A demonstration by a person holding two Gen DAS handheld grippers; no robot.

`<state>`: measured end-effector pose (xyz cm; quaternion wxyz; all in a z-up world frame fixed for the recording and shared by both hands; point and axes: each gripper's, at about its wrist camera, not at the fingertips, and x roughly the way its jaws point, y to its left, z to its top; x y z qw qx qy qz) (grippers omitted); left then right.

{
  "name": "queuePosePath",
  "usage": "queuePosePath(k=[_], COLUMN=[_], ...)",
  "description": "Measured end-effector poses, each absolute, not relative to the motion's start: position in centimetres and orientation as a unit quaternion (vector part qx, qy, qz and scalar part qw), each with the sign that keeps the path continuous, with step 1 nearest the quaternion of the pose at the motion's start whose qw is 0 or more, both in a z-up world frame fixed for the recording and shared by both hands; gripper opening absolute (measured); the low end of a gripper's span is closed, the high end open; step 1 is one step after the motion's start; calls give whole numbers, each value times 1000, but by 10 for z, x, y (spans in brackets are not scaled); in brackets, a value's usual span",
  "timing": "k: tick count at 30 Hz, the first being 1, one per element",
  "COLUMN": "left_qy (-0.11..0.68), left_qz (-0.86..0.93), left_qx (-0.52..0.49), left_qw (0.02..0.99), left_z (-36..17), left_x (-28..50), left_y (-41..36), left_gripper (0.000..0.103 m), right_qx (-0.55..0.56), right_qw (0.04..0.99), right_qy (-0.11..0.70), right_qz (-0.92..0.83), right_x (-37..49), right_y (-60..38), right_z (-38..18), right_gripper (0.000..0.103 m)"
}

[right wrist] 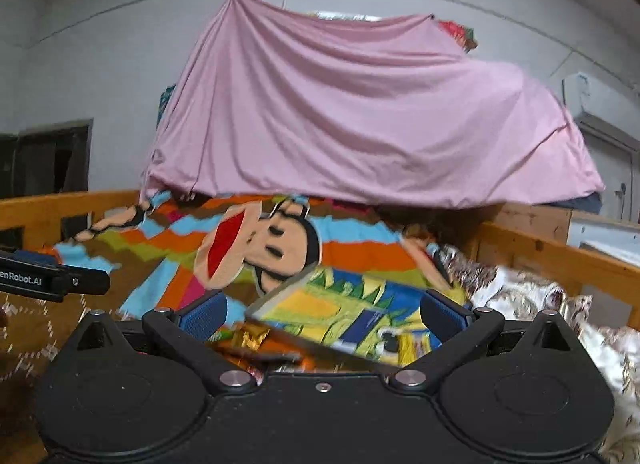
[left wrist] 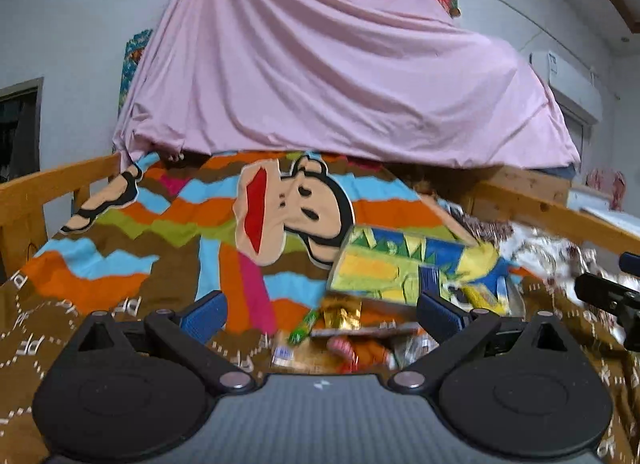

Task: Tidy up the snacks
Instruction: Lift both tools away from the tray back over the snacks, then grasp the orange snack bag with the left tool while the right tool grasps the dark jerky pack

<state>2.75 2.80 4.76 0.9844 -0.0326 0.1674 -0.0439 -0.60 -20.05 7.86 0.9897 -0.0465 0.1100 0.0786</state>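
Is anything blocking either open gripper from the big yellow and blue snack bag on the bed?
Nothing visible. The snack bag lies directly ahead of the right gripper, between its open fingers' line. The left gripper faces small snacks below the bag.

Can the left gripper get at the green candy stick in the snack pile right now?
Probably yes. The left gripper has its jaws wide open, and the green candy stick lies uncovered on the blanket just ahead, beside the big yellow snack bag, not under it.
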Motion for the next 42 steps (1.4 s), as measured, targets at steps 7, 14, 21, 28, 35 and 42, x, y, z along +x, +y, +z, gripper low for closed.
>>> queuePosePath(k=[7, 14, 21, 28, 35, 42], left_qy=[222, 284, 281, 277, 282, 304], left_qz=[-76, -90, -79, -84, -126, -174], left_qx=[-11, -58, -59, -23, 26, 63], left_qw=[972, 953, 955, 957, 951, 935], left_z=[23, 2, -3, -9, -17, -27], left_x=[24, 35, 37, 47, 74, 122], left_y=[41, 53, 56, 46, 33, 15], left_gripper=[103, 103, 103, 103, 103, 103], right_qx=[-44, -50, -44, -43, -75, -69], right_qw=[981, 972, 969, 963, 952, 939], right_qy=[170, 209, 222, 239, 254, 289], right_qz=[80, 92, 98, 118, 154, 170], right_x=[-9, -5, 2, 25, 55, 92], right_y=[-190, -179, -179, -190, -212, -237], right_z=[61, 47, 38, 21, 3, -17], right_gripper=[102, 102, 102, 102, 102, 102])
